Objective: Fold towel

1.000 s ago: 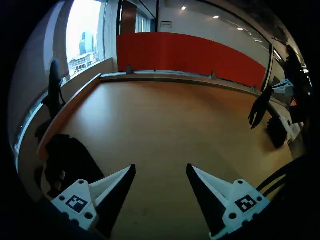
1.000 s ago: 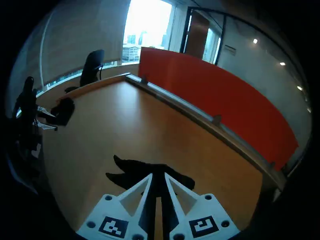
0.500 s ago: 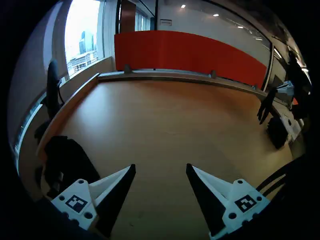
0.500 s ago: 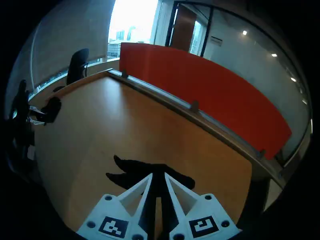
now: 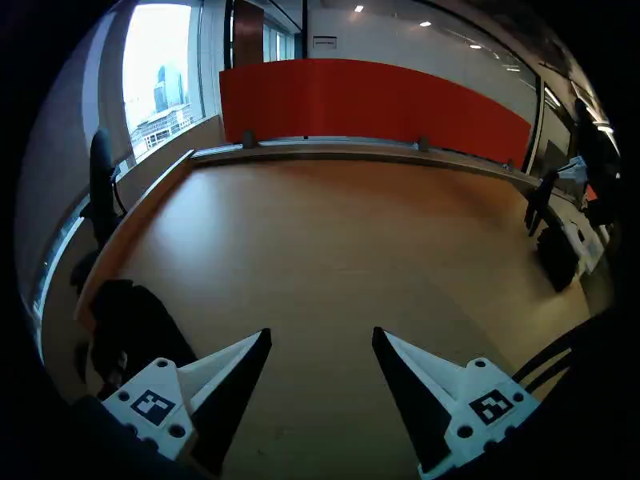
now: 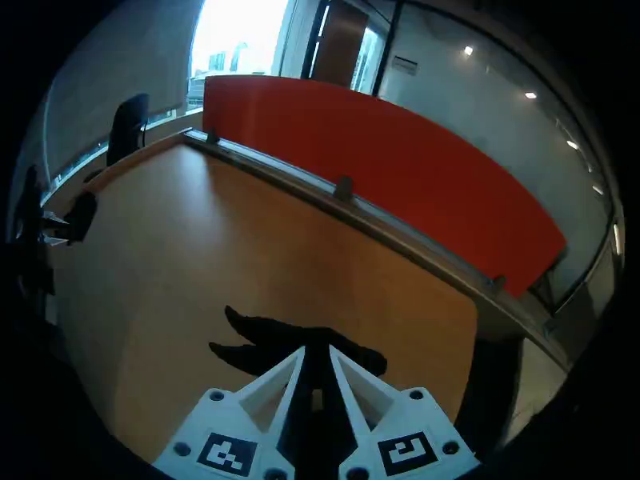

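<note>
A: Where is the towel?

B: The dark towel is caught in the right gripper. Its two fingers are drawn almost together, with the cloth nipped between them. Crumpled ends fan out past the tips on both sides, over the wooden table.

A: Is it lying on the wood?

B: From the right gripper view I cannot tell whether it touches. In the left gripper view the towel is a small dark shape far off, hanging by the table's right edge. A dark lump lies on the table just below it.

A: And the left gripper?

B: The left gripper is spread wide, with the wood of the table showing between its fingers. It is well apart from the towel.

A: What is around the table?

B: A red partition runs along the far edge. A bright window is on the left, and a dark office chair stands beside the table's left side
</note>
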The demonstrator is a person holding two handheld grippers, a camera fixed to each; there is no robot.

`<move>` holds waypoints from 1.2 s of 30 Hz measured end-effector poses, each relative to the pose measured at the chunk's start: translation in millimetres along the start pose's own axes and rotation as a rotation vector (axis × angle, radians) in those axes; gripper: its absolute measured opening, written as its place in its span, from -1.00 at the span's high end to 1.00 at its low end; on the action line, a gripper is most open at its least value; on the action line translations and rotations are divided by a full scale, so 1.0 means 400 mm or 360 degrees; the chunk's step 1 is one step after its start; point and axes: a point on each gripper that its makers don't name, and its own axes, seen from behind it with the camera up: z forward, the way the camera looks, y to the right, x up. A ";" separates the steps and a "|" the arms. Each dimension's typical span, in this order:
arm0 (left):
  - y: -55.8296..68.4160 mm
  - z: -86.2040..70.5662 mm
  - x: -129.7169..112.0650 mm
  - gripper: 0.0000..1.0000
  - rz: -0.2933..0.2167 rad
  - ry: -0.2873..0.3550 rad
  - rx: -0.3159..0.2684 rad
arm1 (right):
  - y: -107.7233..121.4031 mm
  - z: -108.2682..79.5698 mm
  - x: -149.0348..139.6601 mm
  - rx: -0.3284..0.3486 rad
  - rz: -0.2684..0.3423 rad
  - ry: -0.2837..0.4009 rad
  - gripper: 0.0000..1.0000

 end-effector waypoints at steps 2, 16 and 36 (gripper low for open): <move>0.002 0.001 0.002 -0.88 0.0005 -0.0001 0.0002 | 0.021 -0.005 -0.011 -0.0017 0.0007 -0.0012 0.88; 0.018 0.005 0.008 -0.88 0.0016 -0.0004 -0.0002 | 0.106 -0.044 -0.079 -0.0097 0.0029 -0.0081 0.88; 0.050 -0.003 0.010 -0.88 0.0041 0.0000 -0.0042 | 0.130 -0.169 -0.295 -0.0187 0.0147 -0.0207 0.88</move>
